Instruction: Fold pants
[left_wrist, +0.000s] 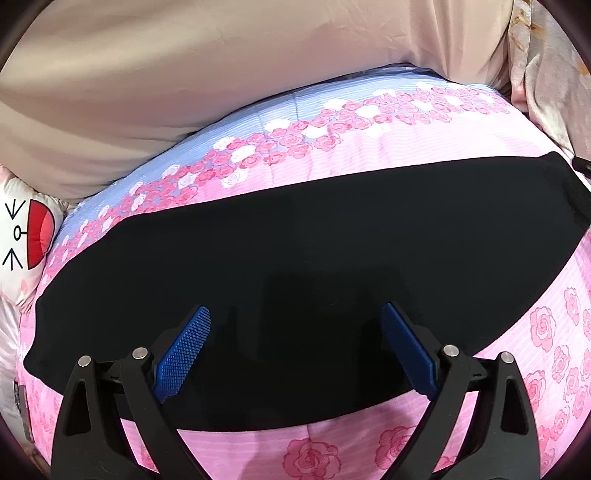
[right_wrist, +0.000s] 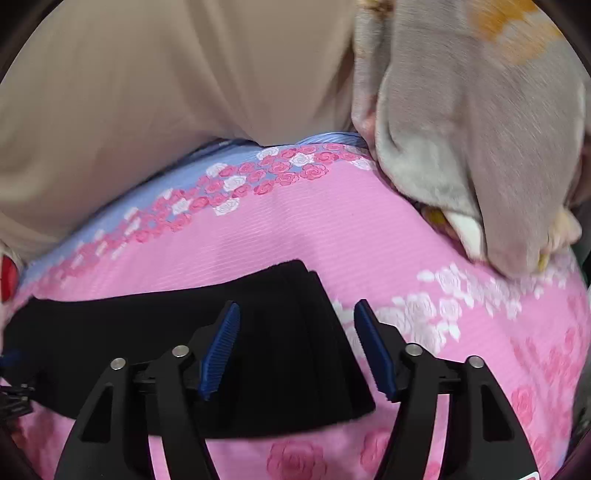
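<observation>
Pink rose bedspread (left_wrist: 424, 147), beige sheet (left_wrist: 184, 74) behind | black pants (left_wrist: 295, 240) folded flat on it | left gripper (left_wrist: 295, 314) wide open, empty | right gripper (right_wrist: 295, 310) open, empty, over pants' end

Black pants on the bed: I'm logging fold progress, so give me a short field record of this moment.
garment: black pants, lying flat as a long folded strip
surface: pink rose-print bedspread
left gripper: open, above the pants, holding nothing
right gripper: open, over the strip's end, holding nothing
pants end: stacked layers show at the edge
background: beige fabric, grey plush blanket
</observation>
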